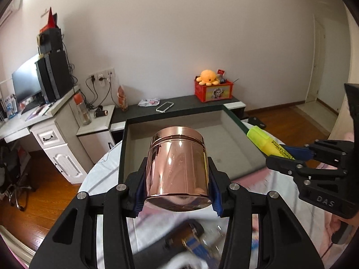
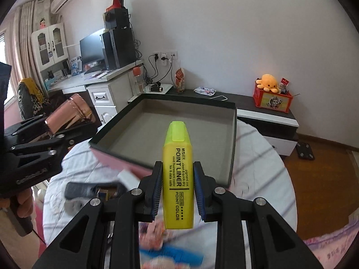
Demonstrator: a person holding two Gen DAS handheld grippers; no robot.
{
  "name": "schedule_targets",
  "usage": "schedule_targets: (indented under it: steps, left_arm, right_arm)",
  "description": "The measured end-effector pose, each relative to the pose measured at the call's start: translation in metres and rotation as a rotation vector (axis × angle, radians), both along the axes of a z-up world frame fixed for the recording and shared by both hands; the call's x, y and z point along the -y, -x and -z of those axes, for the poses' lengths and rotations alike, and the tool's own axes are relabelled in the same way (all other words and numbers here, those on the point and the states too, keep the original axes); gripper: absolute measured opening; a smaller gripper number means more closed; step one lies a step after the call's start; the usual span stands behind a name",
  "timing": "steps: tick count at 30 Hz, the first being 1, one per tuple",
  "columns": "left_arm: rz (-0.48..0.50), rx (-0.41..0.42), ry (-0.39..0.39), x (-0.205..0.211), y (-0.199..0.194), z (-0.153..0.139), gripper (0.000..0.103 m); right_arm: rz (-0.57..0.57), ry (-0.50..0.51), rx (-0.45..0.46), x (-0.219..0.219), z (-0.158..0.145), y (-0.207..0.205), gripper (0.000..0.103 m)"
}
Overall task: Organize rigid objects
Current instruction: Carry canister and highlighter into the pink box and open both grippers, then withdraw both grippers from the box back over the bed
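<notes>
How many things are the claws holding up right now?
2. The shiny copper jar is squeezed in the left claw, and the yellow highlighter is in the right claw, both near the empty box.

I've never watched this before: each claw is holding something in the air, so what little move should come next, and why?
Probably carry both forward over the open box and lower them in. The left gripper clamps the copper jar and the right gripper clamps the yellow highlighter, both clear of the table, and the box just ahead looks empty.
</notes>
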State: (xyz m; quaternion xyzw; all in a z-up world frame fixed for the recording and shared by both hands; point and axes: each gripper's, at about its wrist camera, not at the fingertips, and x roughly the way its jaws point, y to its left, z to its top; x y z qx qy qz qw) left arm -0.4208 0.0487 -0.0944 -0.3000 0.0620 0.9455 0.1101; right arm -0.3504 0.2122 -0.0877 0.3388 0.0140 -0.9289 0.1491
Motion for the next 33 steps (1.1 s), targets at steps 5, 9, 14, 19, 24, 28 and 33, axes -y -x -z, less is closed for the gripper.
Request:
schedule_targets:
  steps: [5, 9, 14, 19, 24, 28, 33]
  left_arm:
    - [-0.017, 0.082, 0.031, -0.001, 0.05, 0.022, 0.047]
    - [-0.015, 0.157, 0.034, -0.003, 0.079, 0.046, 0.047]
    - [-0.011, 0.216, 0.064, -0.007, 0.094, 0.067, 0.047]
    - [-0.029, 0.214, 0.074, -0.007, 0.097, 0.073, 0.049]
    - [-0.04, 0.184, 0.056, -0.002, 0.098, 0.067, 0.062]
    - [-0.056, 0.151, 0.012, 0.008, 0.085, 0.053, 0.079]
    - [-0.086, 0.072, 0.001, 0.025, 0.048, 0.025, 0.089]
  right_arm:
    - [-0.006, -0.03, 0.046, 0.005, 0.011, 0.044, 0.027]
    - [-0.022, -0.055, 0.107, 0.015, 0.025, 0.071, 0.027]
    - [-0.034, -0.075, 0.173, 0.024, 0.047, 0.089, 0.027]
    - [-0.028, -0.078, 0.206, 0.023, 0.06, 0.091, 0.028]
    - [-0.009, -0.074, 0.212, 0.02, 0.06, 0.091, 0.028]
    - [-0.013, -0.064, 0.195, 0.018, 0.051, 0.079, 0.04]
    - [-0.001, -0.056, 0.141, 0.013, 0.023, 0.054, 0.051]
